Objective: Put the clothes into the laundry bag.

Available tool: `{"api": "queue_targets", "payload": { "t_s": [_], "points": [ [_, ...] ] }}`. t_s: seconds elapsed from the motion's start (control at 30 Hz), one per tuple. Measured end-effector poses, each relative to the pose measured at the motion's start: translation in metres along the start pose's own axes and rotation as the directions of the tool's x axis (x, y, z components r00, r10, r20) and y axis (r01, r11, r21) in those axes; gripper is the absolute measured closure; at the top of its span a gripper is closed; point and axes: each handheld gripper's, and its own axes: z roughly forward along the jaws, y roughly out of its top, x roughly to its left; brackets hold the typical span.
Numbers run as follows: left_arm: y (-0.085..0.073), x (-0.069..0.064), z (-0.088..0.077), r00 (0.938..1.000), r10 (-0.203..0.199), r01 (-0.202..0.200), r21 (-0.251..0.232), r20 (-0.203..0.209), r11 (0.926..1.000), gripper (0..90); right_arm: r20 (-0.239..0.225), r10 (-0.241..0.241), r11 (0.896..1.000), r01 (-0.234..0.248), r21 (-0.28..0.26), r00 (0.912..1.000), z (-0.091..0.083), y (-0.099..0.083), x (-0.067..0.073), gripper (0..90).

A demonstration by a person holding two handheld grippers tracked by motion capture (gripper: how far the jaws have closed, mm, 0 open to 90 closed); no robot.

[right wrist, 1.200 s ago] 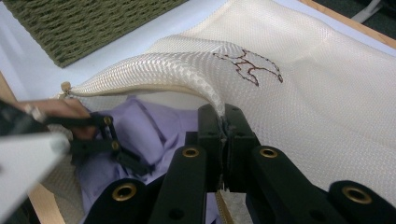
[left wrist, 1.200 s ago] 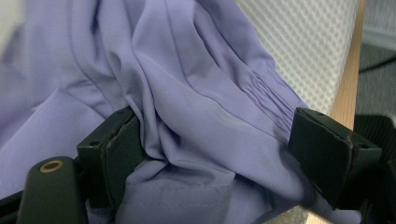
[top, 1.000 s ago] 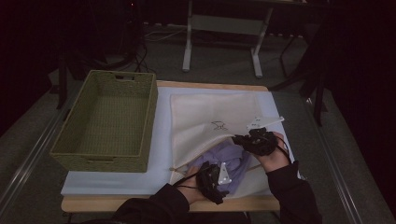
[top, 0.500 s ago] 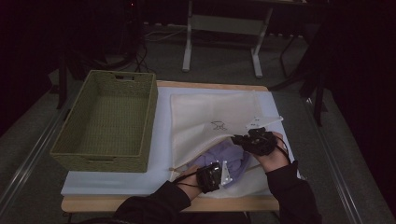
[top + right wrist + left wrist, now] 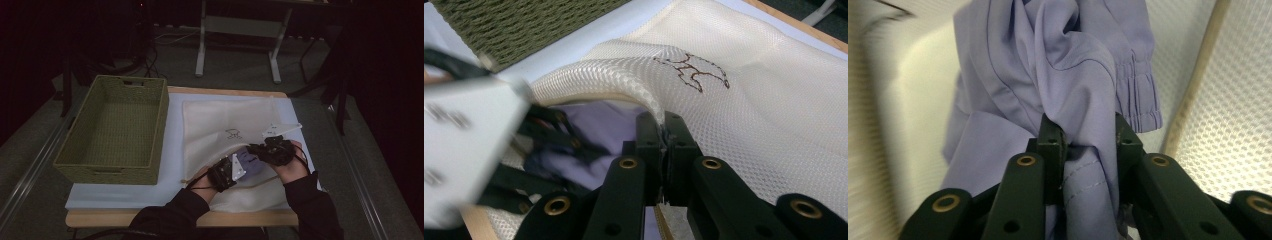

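In the high view, a basket [image 5: 112, 132] is seen left of the mesh bag [image 5: 225, 127] on the table [image 5: 175, 218]. In the left gripper view, the left gripper [image 5: 1087, 142] is clamped on the garment [image 5: 1063, 65] inside the bag. In the right gripper view, the bag's rim is pinched by the closed right gripper [image 5: 664, 131], garment just beside.

At nine o'clock we see the green basket [image 5: 117, 131] block the way; twelve o'clock over the mesh bag [image 5: 225, 117] stays free.
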Motion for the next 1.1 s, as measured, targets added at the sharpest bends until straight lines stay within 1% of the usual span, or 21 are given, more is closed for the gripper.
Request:
{"api": "queue_targets", "payload": {
  "t_s": [0.03,0.1,0.13,0.2,0.27,0.3,0.33,0.37,0.43,0.47,0.53,0.57,0.6,0.67,0.7,0.77,0.8,0.87,0.97,1.03,1.1],
  "points": [
    [0.000,-0.002,0.005,0.9999,0.009,-0.009,0.026,0.007,0.9996,70.3,0.000,0.002,1.000,-0.002,0.001,1.0000,0.001,0.000,0.001,87.4],
    [0.001,-0.008,0.012,0.9989,0.039,-0.038,0.055,-0.026,0.9978,61.9,-0.001,0.001,1.000,-0.001,0.005,1.0000,0.001,0.000,0.001,87.4],
    [0.001,-0.011,0.015,0.9972,0.064,-0.061,0.079,-0.037,0.9950,57.4,0.001,0.001,1.000,-0.001,0.007,1.0000,0.002,-0.001,0.001,87.4],
    [0.002,-0.015,0.018,0.9914,0.098,-0.091,0.082,-0.086,0.9925,51.7,-0.002,0.007,1.000,-0.007,0.011,1.0000,0.003,-0.002,0.001,87.4],
    [0.001,-0.015,0.021,0.9848,0.123,-0.111,0.102,-0.122,0.9886,51.2,-0.005,0.009,1.000,-0.009,0.008,0.9999,0.003,-0.003,0.000,87.4],
    [0.001,-0.013,0.021,0.9859,0.107,-0.094,0.106,-0.128,0.9899,50.9,-0.005,0.009,1.000,-0.009,0.009,0.9999,0.003,-0.003,0.000,87.4],
    [0.001,-0.011,0.020,0.9904,0.078,-0.066,0.103,-0.114,0.9925,49.4,-0.007,0.008,1.000,-0.008,0.010,0.9999,0.003,-0.003,0.000,87.4],
    [0.000,-0.009,0.019,0.9924,0.063,-0.054,0.092,-0.106,0.9943,48.9,-0.007,0.004,1.000,-0.004,0.011,1.0000,0.003,-0.003,0.001,87.4],
    [0.000,-0.009,0.015,0.9969,0.042,-0.037,0.069,-0.066,0.9969,47.6,-0.009,0.008,1.000,-0.007,0.013,0.9999,0.004,-0.004,0.001,87.4],
    [0.000,-0.010,0.012,0.9977,0.033,-0.030,0.062,-0.058,0.9976,46.0,-0.009,0.008,1.000,-0.008,0.013,0.9999,0.004,-0.004,0.001,87.4],
    [0.001,-0.011,0.004,0.9997,0.004,-0.003,0.040,-0.025,0.9992,45.2,-0.009,0.010,1.000,-0.010,0.014,0.9999,0.004,-0.005,0.000,87.4],
    [0.001,-0.011,0.000,0.9997,-0.005,0.006,0.033,-0.022,0.9994,45.2,-0.009,0.009,1.000,-0.009,0.011,0.9999,0.004,-0.005,0.000,87.4],
    [0.001,-0.009,-0.005,0.9994,-0.034,0.034,0.020,-0.003,0.9992,45.0,-0.009,0.013,1.000,-0.013,0.012,0.9999,0.004,-0.005,0.000,87.3],
    [0.002,-0.006,-0.015,0.9947,-0.093,0.093,0.002,0.044,0.9956,42.0,-0.011,0.018,1.000,-0.018,0.013,0.9998,0.004,-0.007,0.000,87.4],
    [0.002,-0.005,-0.021,0.9924,-0.107,0.108,-0.004,0.060,0.9942,41.0,-0.011,0.018,1.000,-0.018,0.014,0.9998,0.004,-0.007,0.000,87.4],
    [0.001,-0.002,-0.033,0.9893,-0.122,0.124,-0.026,0.080,0.9919,37.3,-0.011,0.015,1.000,-0.015,0.016,0.9998,0.004,-0.008,-0.001,87.4],
    [0.000,-0.001,-0.040,0.9888,-0.119,0.123,-0.035,0.090,0.9918,37.4,-0.010,0.020,1.000,-0.020,0.019,0.9997,0.004,-0.008,0.000,87.3],
    [-0.002,0.002,-0.053,0.9914,-0.101,0.106,-0.049,0.083,0.9932,37.4,-0.011,0.019,1.000,-0.019,0.019,0.9998,0.003,-0.009,-0.001,87.3],
    [-0.009,0.010,-0.067,0.9906,-0.109,0.114,-0.062,0.082,0.9915,37.7,-0.012,0.024,1.000,-0.024,0.018,0.9996,0.002,-0.010,-0.001,87.4],
    [-0.015,0.015,-0.075,0.9934,-0.096,0.100,-0.058,0.063,0.9933,39.2,-0.015,0.021,1.000,-0.021,0.016,0.9997,0.002,-0.010,-0.001,87.3],
    [-0.021,0.020,-0.082,0.9911,-0.118,0.122,-0.060,0.060,0.9907,39.2,-0.016,0.017,1.000,-0.017,0.015,0.9997,0.002,-0.012,0.001,87.3]
  ]
}}
